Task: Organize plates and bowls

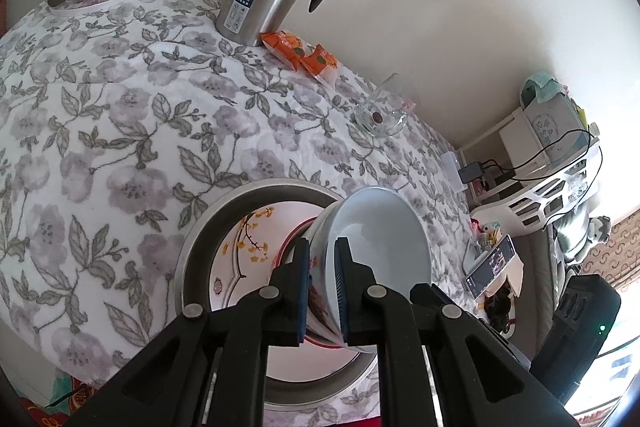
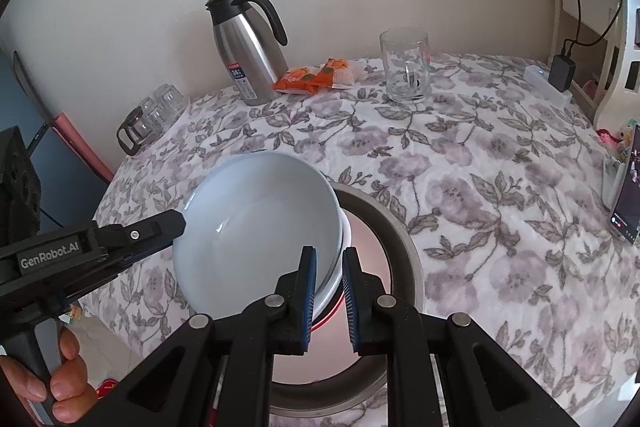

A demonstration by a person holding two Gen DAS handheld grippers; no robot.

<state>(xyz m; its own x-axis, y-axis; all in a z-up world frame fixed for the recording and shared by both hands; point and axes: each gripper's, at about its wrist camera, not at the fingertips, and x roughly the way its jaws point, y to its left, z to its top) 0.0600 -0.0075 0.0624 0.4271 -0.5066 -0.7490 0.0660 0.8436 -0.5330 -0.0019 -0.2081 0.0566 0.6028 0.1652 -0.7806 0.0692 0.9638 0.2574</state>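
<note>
My left gripper [image 1: 323, 283] is shut on the rim of a white bowl [image 1: 380, 235], one finger inside and one outside on its red-patterned wall. It holds the bowl tilted above a white plate with yellow flowers [image 1: 248, 247] that lies in a round metal tray [image 1: 200, 239]. In the right wrist view the same bowl [image 2: 256, 223] hangs over the tray [image 2: 404, 247], with the left gripper [image 2: 176, 223] on its left rim. My right gripper [image 2: 330, 291] straddles the bowl's near rim, its jaws narrowly apart with a gap on the right side.
On the floral tablecloth [image 2: 480, 167] stand a steel thermos jug [image 2: 248, 47], orange snack packets [image 2: 316, 77], a glass mug [image 2: 406, 67], and a tray of upturned glasses with a glass pot [image 2: 152, 119]. A phone [image 2: 626, 195] stands at the right edge.
</note>
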